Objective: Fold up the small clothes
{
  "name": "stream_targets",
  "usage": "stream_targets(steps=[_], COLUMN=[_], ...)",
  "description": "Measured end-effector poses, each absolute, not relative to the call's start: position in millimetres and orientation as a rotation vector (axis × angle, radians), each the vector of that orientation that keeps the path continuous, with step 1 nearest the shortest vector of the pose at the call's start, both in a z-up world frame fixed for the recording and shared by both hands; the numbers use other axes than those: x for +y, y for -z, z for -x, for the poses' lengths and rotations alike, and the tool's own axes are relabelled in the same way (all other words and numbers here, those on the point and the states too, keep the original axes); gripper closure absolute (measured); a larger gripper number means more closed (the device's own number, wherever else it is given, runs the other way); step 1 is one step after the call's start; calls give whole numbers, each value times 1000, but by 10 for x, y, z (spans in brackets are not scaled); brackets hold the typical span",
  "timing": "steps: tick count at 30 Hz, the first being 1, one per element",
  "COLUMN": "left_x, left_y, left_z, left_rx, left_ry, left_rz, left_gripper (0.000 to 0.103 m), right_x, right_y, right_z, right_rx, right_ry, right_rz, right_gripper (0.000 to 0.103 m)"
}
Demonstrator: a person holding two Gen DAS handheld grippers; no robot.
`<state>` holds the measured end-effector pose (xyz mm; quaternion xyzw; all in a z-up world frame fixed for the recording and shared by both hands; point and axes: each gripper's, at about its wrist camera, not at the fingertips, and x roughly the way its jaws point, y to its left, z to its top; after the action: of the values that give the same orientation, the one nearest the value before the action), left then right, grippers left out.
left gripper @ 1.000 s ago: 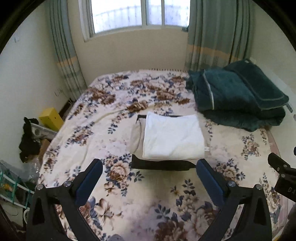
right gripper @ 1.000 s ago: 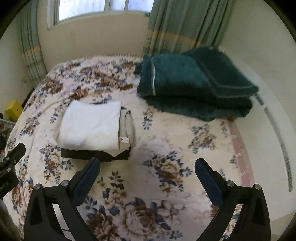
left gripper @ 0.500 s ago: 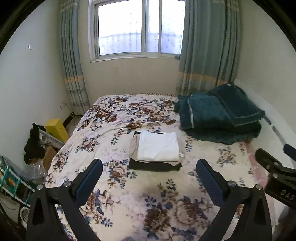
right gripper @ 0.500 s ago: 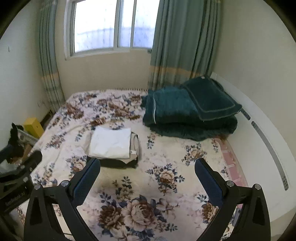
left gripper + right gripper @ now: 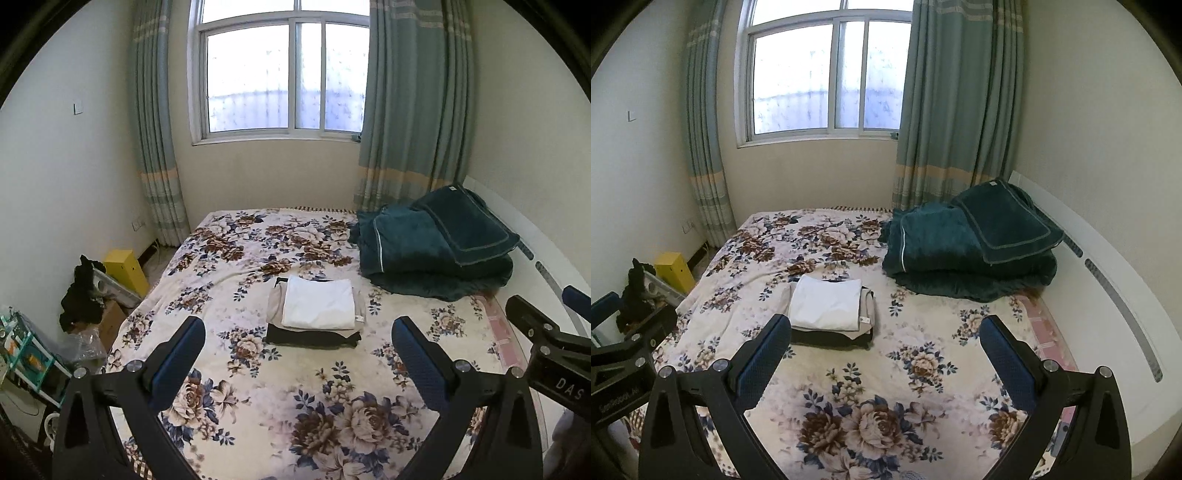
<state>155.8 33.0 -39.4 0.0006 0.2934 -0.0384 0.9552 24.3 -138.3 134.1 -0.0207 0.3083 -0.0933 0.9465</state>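
Both of our tools have drawn back and tipped up since a second ago: the stack that filled the lower middle of each view now sits small at mid-bed, and the whole window (image 5: pixel 284 70) shows. Our left tool (image 5: pixel 297 354) has its blue-padded fingers (image 5: pixel 177 363) spread wide apart, holding nothing, and our right tool (image 5: pixel 884 352) stands the same, apart and empty.

Between us and the folded pile lies a broad bare stretch of the floral bedspread (image 5: pixel 266 406), free on both sides of the pile. Left of the bed the edge drops to floor clutter: a yellow box (image 5: pixel 125 267) and a dark heap of cloth (image 5: pixel 83 295) against the wall. At the far right corner a folded dark green blanket (image 5: pixel 436 251) lies against the white side wall, well apart from the pile.

On top of the pile rests the folded white garment (image 5: pixel 319 302), over a beige piece (image 5: pixel 275 304) and a flat black one (image 5: pixel 310 338). Its long axis runs across the bed, left to right, and its near edge faces us squarely.
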Motion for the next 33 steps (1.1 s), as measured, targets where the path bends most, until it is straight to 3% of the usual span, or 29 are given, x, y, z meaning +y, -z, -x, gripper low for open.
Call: stream_targets(steps=[33], left_x=[418], left_y=[238], left_z=[-1323], left_rx=[538], left_ry=[12], left_rz=[-1], left_gripper=[0], right_x=[-1285], right_y=[-1476], right_z=[-351], right_rx=[608], right_ry=[143], right_rz=[61], right_gripper=[0])
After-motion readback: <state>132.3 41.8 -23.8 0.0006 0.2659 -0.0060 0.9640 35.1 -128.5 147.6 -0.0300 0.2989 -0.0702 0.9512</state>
